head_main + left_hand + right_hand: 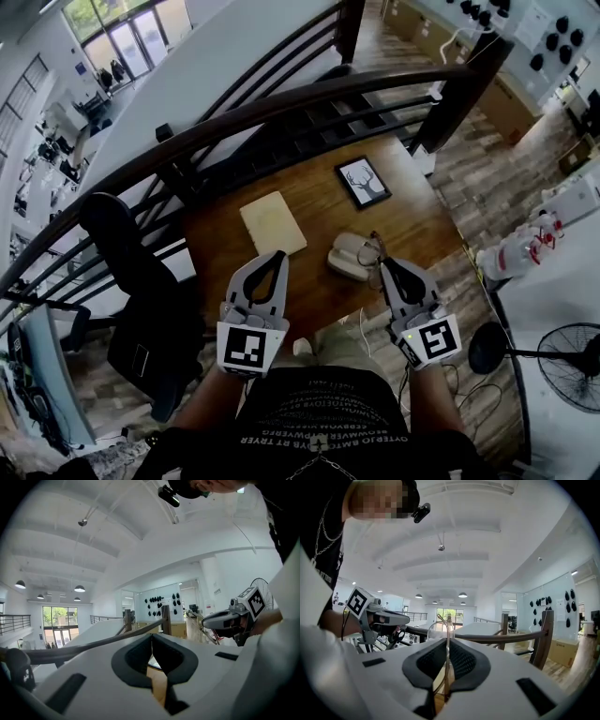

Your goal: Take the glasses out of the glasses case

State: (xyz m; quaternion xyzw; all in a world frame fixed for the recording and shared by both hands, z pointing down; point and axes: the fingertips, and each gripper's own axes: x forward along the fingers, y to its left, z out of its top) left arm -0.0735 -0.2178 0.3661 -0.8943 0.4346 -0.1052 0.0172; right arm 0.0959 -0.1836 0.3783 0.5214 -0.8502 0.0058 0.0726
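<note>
- Wooden table [323, 202] on an upper landing of a bright, white-ceilinged hall, seen steeply from above, with a dark curved railing [281, 108] along its far edge.
- Thin-framed glasses [438, 631] with clear lenses are gripped by one slim temple arm. They stand up in front of the right gripper [446, 641], held in the air above the near right part of the table.
- That right gripper's jaws are pressed together on the temple arm, with the lens rising just beyond the tips.
- A pale glasses case [352, 255] lies on the table just beyond and left of the right gripper. It looks open, and nothing can be made out inside it.
- The left gripper [278, 255] hovers level over the near left of the table, well apart from the case. Its jaws meet at the tips with nothing between them.
- Farther out on the table are a cream rectangular pad [272, 223] left of the case and a framed deer picture [364, 181] behind it.
- A black chair [131, 281] stands to the left of the table and a floor fan [574, 364] to the far right.
- Judged from this, the glasses are out of the case and the main step looks done. What may remain is setting them down safely.
</note>
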